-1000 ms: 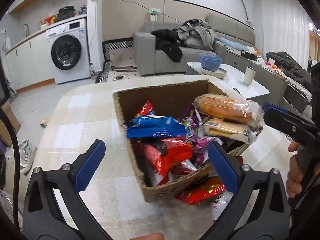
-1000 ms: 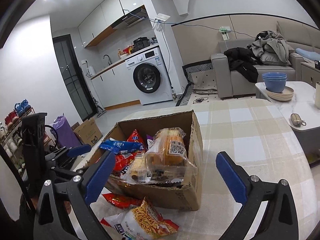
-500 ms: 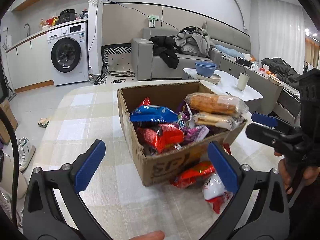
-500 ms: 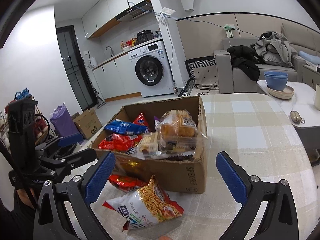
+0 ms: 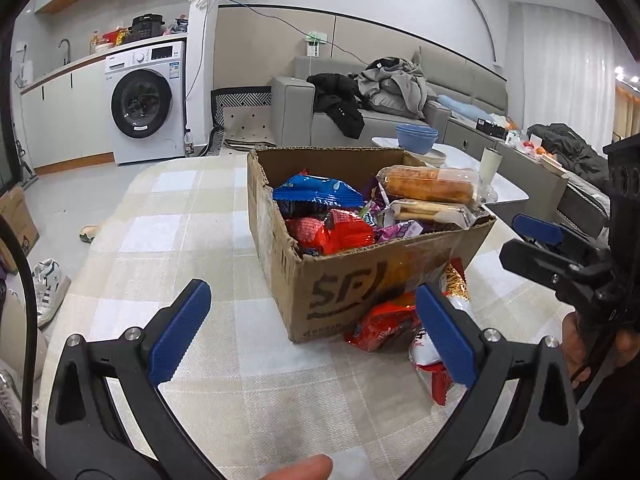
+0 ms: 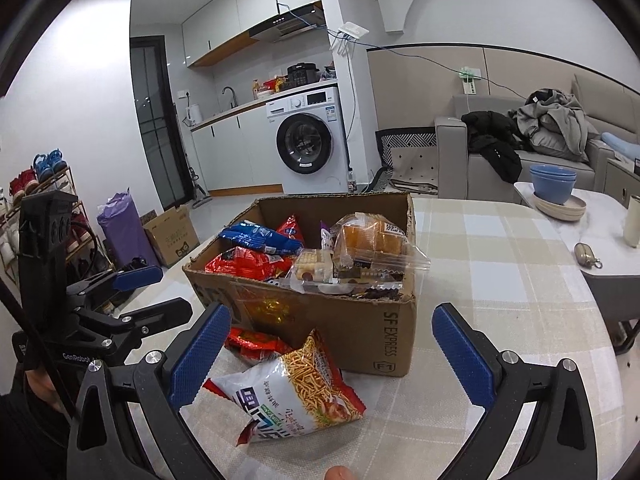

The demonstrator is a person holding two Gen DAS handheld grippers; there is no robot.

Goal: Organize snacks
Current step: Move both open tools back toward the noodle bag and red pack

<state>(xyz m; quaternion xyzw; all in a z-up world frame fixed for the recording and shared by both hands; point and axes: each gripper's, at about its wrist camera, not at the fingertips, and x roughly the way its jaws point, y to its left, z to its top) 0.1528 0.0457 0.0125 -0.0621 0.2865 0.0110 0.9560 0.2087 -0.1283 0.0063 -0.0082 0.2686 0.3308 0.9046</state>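
A: Right, the left gripper [image 5: 312, 336] sat at the bottom of its frame, blue pads spread wide with nothing between them.

B: And the right gripper [image 6: 332, 354]? Same story: released, fingers well apart, low in its own view.

A: Just past the right one's left pad lay a noodle-snack bag [image 6: 288, 392] flat on the checked tablecloth [image 6: 500, 280], with a red packet [image 6: 256, 346] tucked behind it, touching the box.

B: The cardboard box [image 5: 360, 280] held centre frame in both views, heaped with snacks: a blue packet [image 5: 316, 194] at its upper left, a red one [image 5: 332, 234] below, a clear-wrapped bread loaf [image 5: 430, 186] riding on top at the right.

A: Further out, a washing machine [image 5: 146, 106] upper left, a grey sofa [image 5: 400, 116] behind.
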